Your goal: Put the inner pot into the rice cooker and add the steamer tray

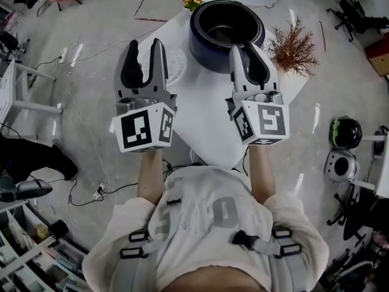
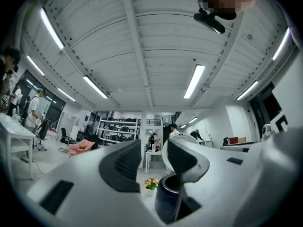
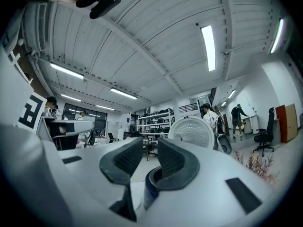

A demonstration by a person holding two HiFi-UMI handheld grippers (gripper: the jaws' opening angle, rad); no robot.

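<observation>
With the left tongs (image 1: 145,44) and right tongs (image 1: 246,49) both released and empty above the table (image 1: 206,117), the person should lower them squarely toward the open rice cooker (image 1: 205,44).

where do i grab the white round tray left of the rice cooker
Probably its rim, on the side away from the rice cooker, coming from above: the white round tray lies flat on the table, so only its edge offers a pinch, and the cooker crowds its right.

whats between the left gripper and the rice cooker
In the head view, a round white tray lies on the table between the left gripper and the rice cooker.
</observation>
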